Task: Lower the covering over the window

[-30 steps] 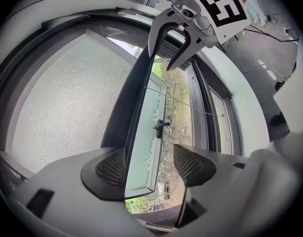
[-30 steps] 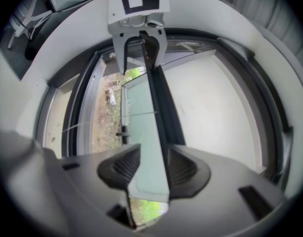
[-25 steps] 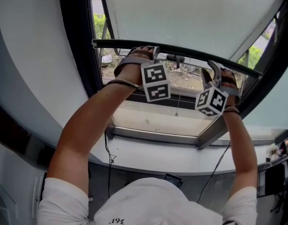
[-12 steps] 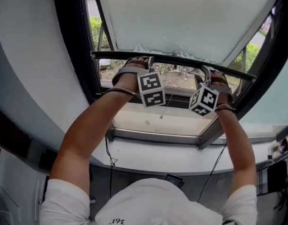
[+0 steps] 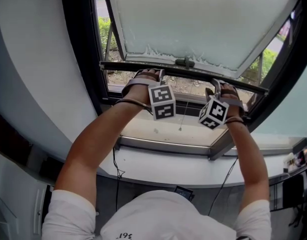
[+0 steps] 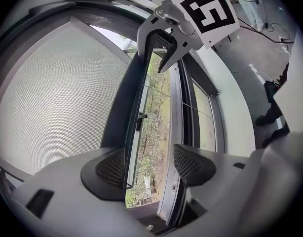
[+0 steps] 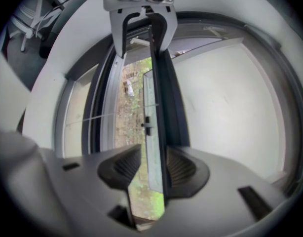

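Observation:
The covering is a pale mesh shade (image 5: pixel 193 19) ending in a dark bottom bar (image 5: pixel 143 66) across the window opening. Both grippers reach up to that bar. My left gripper (image 5: pixel 152 74) sits at the bar's left part. In the left gripper view the bar (image 6: pixel 136 98) lies against the left pad, with daylight between it and the right pad, so my left gripper (image 6: pixel 149 169) is open. My right gripper (image 5: pixel 216 86) holds the bar further right. In the right gripper view the bar (image 7: pixel 154 132) runs between the pads of my right gripper (image 7: pixel 154 169), which is shut on it.
A small latch (image 5: pixel 185 62) sits mid-bar. A thin pull cord (image 5: pixel 182 116) hangs over the window sill (image 5: pixel 163 129). The dark window frame (image 5: pixel 83 49) stands at the left, a white ledge (image 5: pixel 168 166) below, with cables (image 5: pixel 115 159) hanging. Ground and plants show outside.
The bar and the shade's lower edge have come down with both grippers on it. The gap of open window below the bar has narrowed. The two grippers sit closer together.

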A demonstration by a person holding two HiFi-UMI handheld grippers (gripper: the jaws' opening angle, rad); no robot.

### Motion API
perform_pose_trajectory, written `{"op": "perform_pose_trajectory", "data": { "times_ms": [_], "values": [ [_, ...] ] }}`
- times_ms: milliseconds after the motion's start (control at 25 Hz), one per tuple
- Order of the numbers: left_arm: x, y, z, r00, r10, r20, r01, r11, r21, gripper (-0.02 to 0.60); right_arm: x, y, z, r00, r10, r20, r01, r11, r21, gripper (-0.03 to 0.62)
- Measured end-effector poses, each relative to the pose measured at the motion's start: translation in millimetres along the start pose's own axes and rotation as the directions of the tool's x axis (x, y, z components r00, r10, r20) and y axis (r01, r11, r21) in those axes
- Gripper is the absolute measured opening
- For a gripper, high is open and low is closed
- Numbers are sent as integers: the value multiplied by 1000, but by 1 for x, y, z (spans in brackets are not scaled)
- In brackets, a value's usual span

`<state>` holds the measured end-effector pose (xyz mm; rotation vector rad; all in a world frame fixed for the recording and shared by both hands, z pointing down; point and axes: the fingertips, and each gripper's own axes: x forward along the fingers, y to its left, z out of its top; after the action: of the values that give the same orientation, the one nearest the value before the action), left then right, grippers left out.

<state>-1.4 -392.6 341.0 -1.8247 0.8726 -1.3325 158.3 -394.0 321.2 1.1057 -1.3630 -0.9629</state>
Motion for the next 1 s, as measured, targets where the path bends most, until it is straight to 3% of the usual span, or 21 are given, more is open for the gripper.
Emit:
{"op": "perform_pose_trajectory", "data": {
  "times_ms": [320, 1000],
  "values": [
    [15, -35, -9, 997, -75, -26, 74, 997, -8, 299, 5, 36, -3, 992, 124, -23, -124, 992, 4, 156],
    [21, -49, -13, 993, -101, -65, 101, 995, -9, 299, 6, 50, -4, 989, 144, -11, -144, 990, 8, 156]
  ]
}}
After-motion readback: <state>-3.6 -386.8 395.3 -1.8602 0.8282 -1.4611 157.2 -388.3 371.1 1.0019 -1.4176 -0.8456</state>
